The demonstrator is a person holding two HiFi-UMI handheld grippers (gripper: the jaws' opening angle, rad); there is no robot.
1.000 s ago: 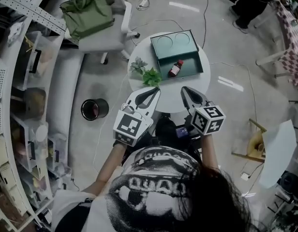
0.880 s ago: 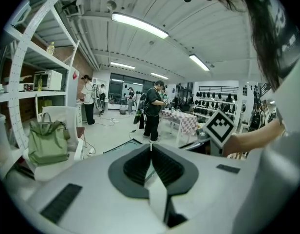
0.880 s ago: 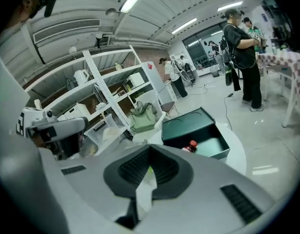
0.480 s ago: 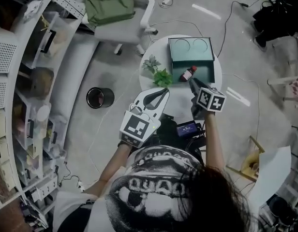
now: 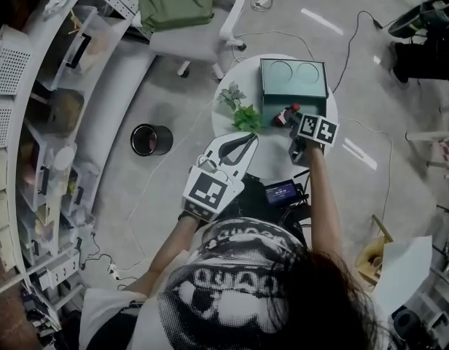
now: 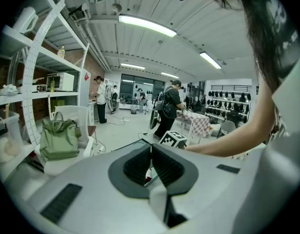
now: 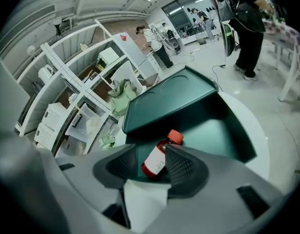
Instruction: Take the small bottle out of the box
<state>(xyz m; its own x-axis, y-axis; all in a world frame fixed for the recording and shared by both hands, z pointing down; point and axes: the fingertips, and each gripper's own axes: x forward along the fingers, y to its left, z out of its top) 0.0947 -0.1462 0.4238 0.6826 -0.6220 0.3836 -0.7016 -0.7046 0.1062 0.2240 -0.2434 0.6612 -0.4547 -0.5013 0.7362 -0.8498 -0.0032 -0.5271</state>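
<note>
Head view: right of centre in the upper frame, the right gripper reaches into the near end of the dark green box, which sits lid up on the round white table. The small brown bottle, with a red cap and white label, lies in the box at the jaw tips. The likely trouble is a poor bite. The bottle is round, on its side and askew, so closing jaws could roll it, squeeze it out or catch the box wall. The left gripper hangs over the table below and left of the box, touching nothing.

Left gripper view: the left gripper has its jaws together at frame centre, with nothing between them.

Right gripper view: the right gripper has just been opening. Its jaws stand fairly wide, with the bottle between them on the box floor. The right-hand pad looks just against the bottle and the left-hand one is clear, so nothing is gripped. An uneven close would shove the bottle sideways.
</note>
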